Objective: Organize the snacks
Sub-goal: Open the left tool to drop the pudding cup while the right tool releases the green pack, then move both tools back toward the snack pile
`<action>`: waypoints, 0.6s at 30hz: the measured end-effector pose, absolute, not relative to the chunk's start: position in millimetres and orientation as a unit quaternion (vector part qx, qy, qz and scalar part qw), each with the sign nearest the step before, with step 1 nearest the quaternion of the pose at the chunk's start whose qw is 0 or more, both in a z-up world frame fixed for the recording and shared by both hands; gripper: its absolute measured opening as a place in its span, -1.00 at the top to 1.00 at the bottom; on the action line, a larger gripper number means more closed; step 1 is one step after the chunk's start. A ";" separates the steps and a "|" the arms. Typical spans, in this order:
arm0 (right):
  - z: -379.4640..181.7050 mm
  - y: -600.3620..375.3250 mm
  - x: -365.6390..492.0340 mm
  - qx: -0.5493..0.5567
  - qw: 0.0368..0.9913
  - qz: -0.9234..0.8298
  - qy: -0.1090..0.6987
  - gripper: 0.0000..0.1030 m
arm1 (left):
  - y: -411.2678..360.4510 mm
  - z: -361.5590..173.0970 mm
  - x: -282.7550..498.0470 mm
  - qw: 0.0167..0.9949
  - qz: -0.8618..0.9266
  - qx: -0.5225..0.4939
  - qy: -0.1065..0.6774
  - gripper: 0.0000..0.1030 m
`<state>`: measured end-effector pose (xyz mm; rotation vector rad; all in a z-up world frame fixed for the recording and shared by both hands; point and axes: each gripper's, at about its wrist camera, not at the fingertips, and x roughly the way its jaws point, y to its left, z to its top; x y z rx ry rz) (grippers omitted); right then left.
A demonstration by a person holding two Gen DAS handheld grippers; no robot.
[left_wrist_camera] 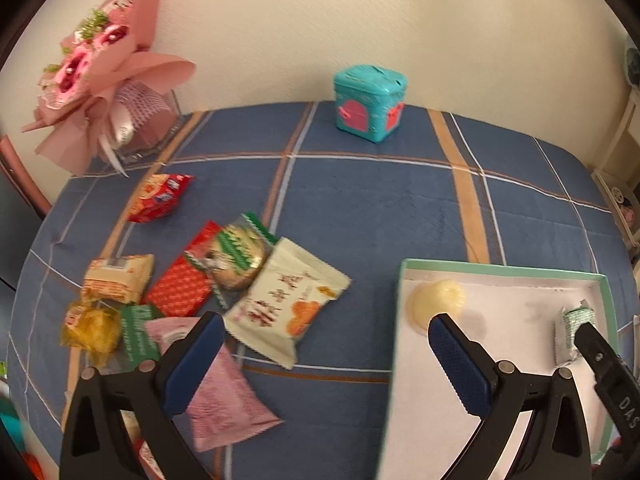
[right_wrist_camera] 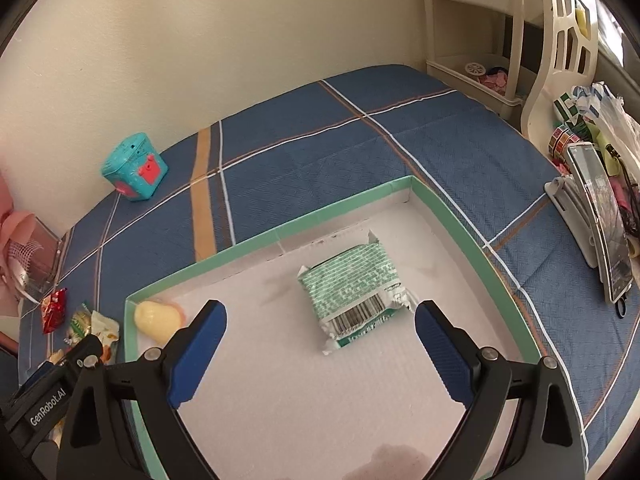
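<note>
The snacks I am sorting lie in two groups around one landmark, a shallow white tray point(right_wrist_camera: 444, 216) with a mint-green rim, set on a blue plaid cloth point(left_wrist_camera: 360, 200). Inside the tray rests a green-and-white brick-patterned packet point(right_wrist_camera: 354, 292), barcode end toward me, near the middle; a pale yellow round jelly-like sweet point(right_wrist_camera: 156, 320) sits in the tray's near-left corner. My right gripper point(right_wrist_camera: 320, 346) hovers above the tray floor, jaws spread wide with nothing between them, the green packet just beyond the tips. My left gripper point(left_wrist_camera: 326, 356) is equally spread and empty, straddling the tray's left rim. Left of the tray, on the cloth, waits the loose pile: a cream pouch with orange fruit print point(left_wrist_camera: 286, 304) nearest the tray, a pink pouch point(left_wrist_camera: 224, 400) under my left finger, a red packet point(left_wrist_camera: 182, 284), a round cake in clear wrap point(left_wrist_camera: 240, 256), a beige packet point(left_wrist_camera: 118, 278), and a gold crinkled one point(left_wrist_camera: 92, 328). A red bag point(left_wrist_camera: 160, 196) lies farther back. I judge these light, puffy and slick; the crimped seams or a flat pinch across the middle should hold best, gently, since contents may crumble. Beyond the tray, by the wall, stands a teal box point(left_wrist_camera: 370, 102); a pink bouquet point(left_wrist_camera: 104, 68) sits far left.
</note>
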<state>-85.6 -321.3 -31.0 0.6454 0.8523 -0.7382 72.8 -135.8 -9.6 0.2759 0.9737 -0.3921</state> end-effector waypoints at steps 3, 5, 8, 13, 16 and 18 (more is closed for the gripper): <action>-28.5 -316.9 -87.4 0.310 0.795 -0.338 0.397 -0.85 | -123.7 -2.4 72.7 0.865 -0.177 0.131 0.450 -1.00; -26.1 -312.0 -88.3 0.304 0.798 -0.338 0.396 -0.85 | -115.5 1.6 72.8 0.871 -0.171 0.128 0.442 -1.00; -22.9 -303.7 -88.7 0.292 0.796 -0.343 0.405 -0.85 | -105.5 4.9 73.2 0.875 -0.164 0.125 0.438 -1.00; -25.5 -296.6 -98.3 0.325 0.789 -0.326 0.407 -0.85 | -85.6 3.7 70.7 0.871 -0.158 0.112 0.452 -1.00; -26.8 -292.4 -102.6 0.333 0.781 -0.328 0.414 -0.85 | -73.7 3.7 65.2 0.868 -0.154 0.108 0.460 -1.00; -24.5 -287.3 -104.7 0.329 0.782 -0.327 0.417 -0.85 | -64.2 6.1 60.7 0.868 -0.148 0.101 0.463 -1.00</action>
